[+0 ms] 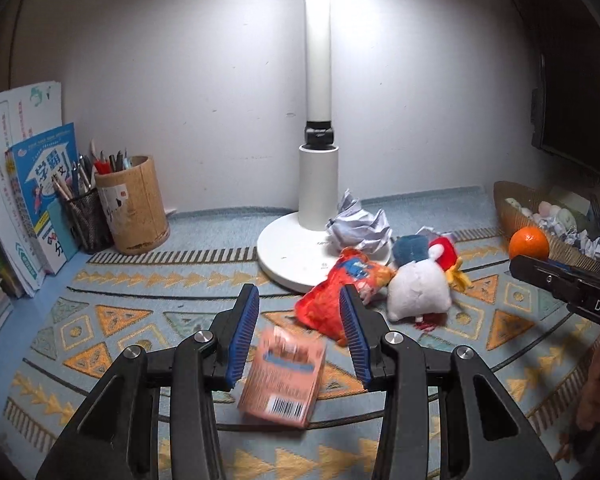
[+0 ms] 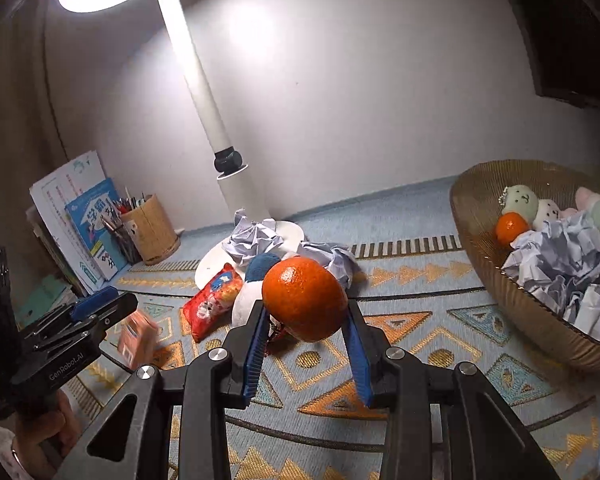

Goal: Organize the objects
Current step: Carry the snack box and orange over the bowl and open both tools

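The orange [image 2: 304, 304] has a glossy, dimpled skin. The jaws holding it carry ribbed blue rubbery pads [image 2: 256, 354] on matt black plastic arms with bright metal bolts. The snack packet [image 2: 212, 300] is shiny foil. The toy [image 1: 418, 290] is soft plush. The mat [image 1: 140, 280] is woven cloth; the basket [image 2: 500, 280] ribbed weave; paper balls [image 1: 360, 224] creased.

Open patterned mat [image 2: 412, 344] lies between the toy pile and the basket [image 2: 484, 248], leaving a clear lane. The lamp base [image 1: 284, 248], crumpled paper [image 1: 358, 222], snack bag [image 1: 332, 300] and plush toy [image 1: 418, 286] crowd the middle; pen holders [image 1: 136, 204] and books [image 1: 40, 196] block the left.
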A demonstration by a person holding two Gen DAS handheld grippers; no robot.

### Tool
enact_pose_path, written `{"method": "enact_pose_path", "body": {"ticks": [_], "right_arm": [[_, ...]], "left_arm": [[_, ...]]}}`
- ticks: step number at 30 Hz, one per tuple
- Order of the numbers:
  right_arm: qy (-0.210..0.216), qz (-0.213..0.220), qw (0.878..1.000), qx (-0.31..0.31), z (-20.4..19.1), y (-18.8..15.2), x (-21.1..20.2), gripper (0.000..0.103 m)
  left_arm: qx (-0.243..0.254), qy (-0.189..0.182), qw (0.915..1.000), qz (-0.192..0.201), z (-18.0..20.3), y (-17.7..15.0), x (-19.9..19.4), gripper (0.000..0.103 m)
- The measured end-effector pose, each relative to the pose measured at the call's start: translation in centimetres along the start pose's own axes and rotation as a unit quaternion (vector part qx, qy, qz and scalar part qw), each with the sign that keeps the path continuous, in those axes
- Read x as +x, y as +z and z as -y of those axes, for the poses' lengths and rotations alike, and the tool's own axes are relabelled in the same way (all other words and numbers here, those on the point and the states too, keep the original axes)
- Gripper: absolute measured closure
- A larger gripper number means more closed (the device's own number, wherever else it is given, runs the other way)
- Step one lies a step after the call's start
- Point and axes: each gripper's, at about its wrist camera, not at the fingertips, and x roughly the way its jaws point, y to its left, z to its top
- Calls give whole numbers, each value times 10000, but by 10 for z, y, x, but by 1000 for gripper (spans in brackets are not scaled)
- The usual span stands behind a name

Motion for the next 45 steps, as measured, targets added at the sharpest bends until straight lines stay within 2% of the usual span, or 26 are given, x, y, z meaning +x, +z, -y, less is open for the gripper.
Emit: {"method": "enact_pose_path", "body": {"ticks": [3,6,8,10,11,12,13,17,19,20,22,23,27,29,33,37,40,42,45], "right_arm": [[318,290,9986,293,22,17,-25,67],[175,467,9983,305,39,38,-53,67],[132,594,9979,233,47,43,-71,67],[196,483,9985,164,52,43,-78,67],[193,410,9989,142,53,41,-78,67],[193,345,9992,108,52,37,-77,67],[207,270,9994,73,51,33,-75,67],[320,-42,9995,4,36,14,-55,66],[414,-209,9989,-9,26,5,-43,66],[445,-275,9986,-39,21,1,-39,66],[435,-384,9982,-141,10,-5,-32,66],[403,-433,9980,-204,5,-8,-29,66],[228,-447,9983,-306,-3,-22,-23,66],[134,-524,9979,-362,-5,-27,-21,66],[175,-377,9980,-484,-10,-31,-27,66],[101,-325,9972,-660,-18,-32,-30,66],[146,-289,9975,-629,-17,-28,-32,66],[66,-479,9977,-483,-10,-19,-34,66],[116,-272,9996,-28,16,15,-59,66]], "left_arm": [[-108,-373,9989,265,28,25,-8,64],[55,-623,9977,250,49,47,-14,64],[271,-551,9979,195,50,47,-18,61],[446,-468,9978,-132,38,36,-12,37],[434,-413,9976,-352,28,27,-6,7],[338,-349,9974,-541,13,16,2,1],[187,-241,9969,-731,-2,6,7,1],[-583,-221,9840,-1668,-50,-27,38,1],[-535,-414,9770,-2022,-48,-41,49,1],[-323,-443,9757,-2121,-40,-46,50,2],[271,-329,9795,-1971,-19,-46,41,40],[370,-294,9803,-1919,-13,-46,37,66],[225,64,9846,-1734,-14,-44,26,66],[175,-100,9891,-1459,-15,-41,13,66],[361,137,9896,-1384,-6,-41,7,66],[498,109,9913,-1212,0,-38,0,66],[154,-115,9927,-1191,-1,-34,2,66],[-19,-285,9927,-1174,1,-25,10,66],[46,-401,9942,-997,22,4,11,66]]}}
